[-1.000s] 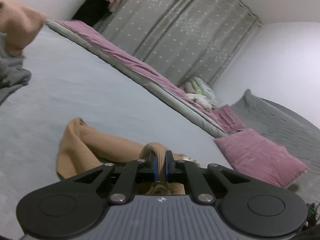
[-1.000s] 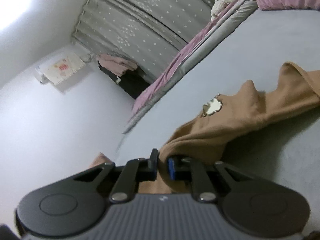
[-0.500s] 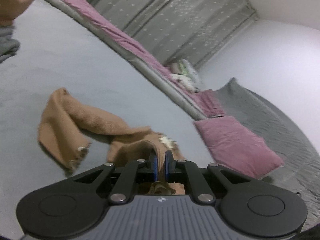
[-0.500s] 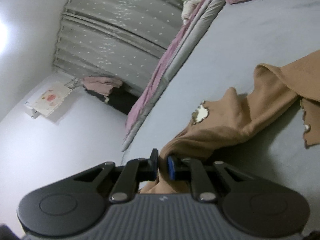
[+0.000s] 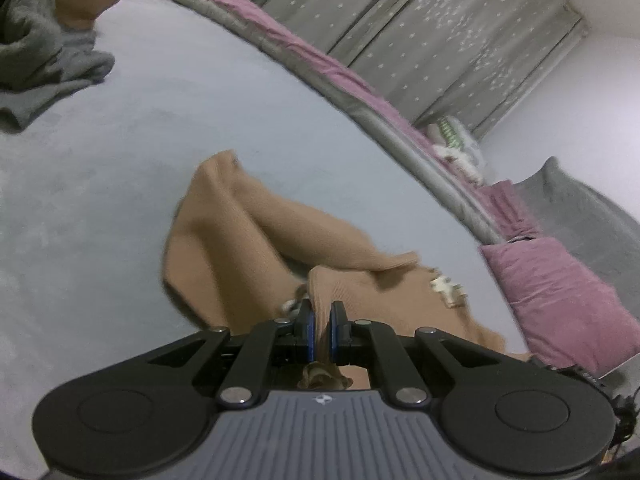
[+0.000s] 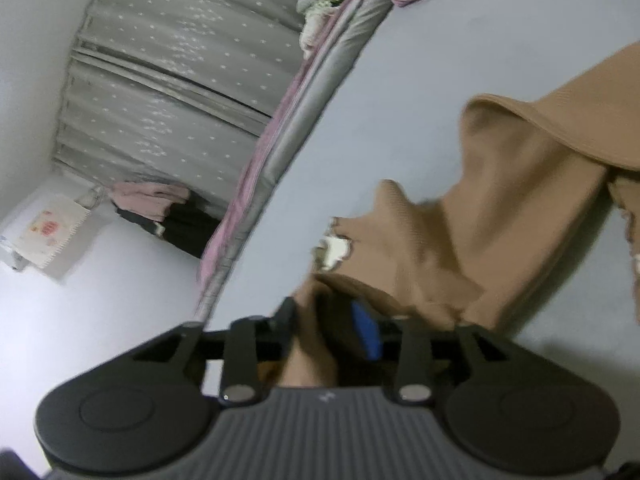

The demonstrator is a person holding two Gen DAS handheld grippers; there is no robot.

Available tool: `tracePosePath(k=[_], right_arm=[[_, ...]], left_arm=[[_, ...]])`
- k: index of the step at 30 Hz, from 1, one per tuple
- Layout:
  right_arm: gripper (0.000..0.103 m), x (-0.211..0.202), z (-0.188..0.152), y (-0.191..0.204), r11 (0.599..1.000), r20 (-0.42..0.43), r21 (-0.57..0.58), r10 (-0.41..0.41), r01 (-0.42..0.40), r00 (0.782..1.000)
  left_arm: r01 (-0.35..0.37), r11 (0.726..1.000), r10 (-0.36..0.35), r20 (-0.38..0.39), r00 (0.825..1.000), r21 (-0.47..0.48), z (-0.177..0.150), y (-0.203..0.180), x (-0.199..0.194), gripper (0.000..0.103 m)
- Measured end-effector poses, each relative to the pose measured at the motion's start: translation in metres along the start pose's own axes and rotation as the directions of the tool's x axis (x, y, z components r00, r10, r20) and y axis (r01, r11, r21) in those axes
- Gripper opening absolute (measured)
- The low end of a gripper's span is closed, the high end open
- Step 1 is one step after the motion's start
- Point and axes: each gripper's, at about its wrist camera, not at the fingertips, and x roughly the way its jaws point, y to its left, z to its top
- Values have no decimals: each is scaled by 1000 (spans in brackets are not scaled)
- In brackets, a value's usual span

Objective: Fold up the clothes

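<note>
Left wrist view: we see our left claw [image 5: 320,322] pinched tight on a ridge of the tan top [image 5: 248,240], the blue pads nearly meeting around the cloth.
Right claw: our right claw [image 6: 332,320] stands parted, with a tan fold lying loose between its fingers; we judge it is not clamping.
Top: it lies bunched on the grey bed [image 5: 160,120], near the middle, well away from the far edge where the pink cover [image 5: 320,64] runs.
Risk, slip: with only one claw biting, a pull could drag the whole top across the bed instead of spreading it.
Risk, twist: the sleeves lie crossed and rolled, so a fold made now would likely trap creases.
Risk, snag: a pale lace patch [image 6: 334,250] sits just beside the right claw; we think a finger could catch it.
Fabric: fine ribbed knit, soft and limp, holding rounded folds, not sharp ones.
Bed surface: matte, slightly fuzzy, likely to grip the knit.
Other cloth: a grey garment [image 5: 44,60] lies crumpled toward the bed's near left corner, well apart from the top.
Blur: the right wrist view is smeared, so fine detail there is uncertain.
</note>
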Motion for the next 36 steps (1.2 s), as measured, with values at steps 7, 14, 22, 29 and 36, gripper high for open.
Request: tracePosePath(k=[7, 14, 22, 29, 36], right_arm=[[45, -13, -17, -5, 1000, -76, -13, 3, -4, 997], [45, -30, -35, -10, 998, -149, -69, 3, -13, 989], [44, -41, -57, -12, 991, -224, -130, -4, -26, 975], [43, -25, -79, -2, 983, -261, -179, -12, -36, 965], [10, -19, -98, 10, 965, -265, -260, -50, -21, 963]], left_arm=[[-53, 999, 52, -36, 998, -8, -6, 13, 15, 6], [-63, 998, 62, -45, 997, -15, -6, 12, 14, 6], [-77, 997, 76, -45, 996, -21, -6, 11, 13, 6], [-94, 995, 93, -59, 994, -23, -7, 13, 17, 6], [-107, 994, 106, -62, 992, -6, -9, 11, 18, 6]])
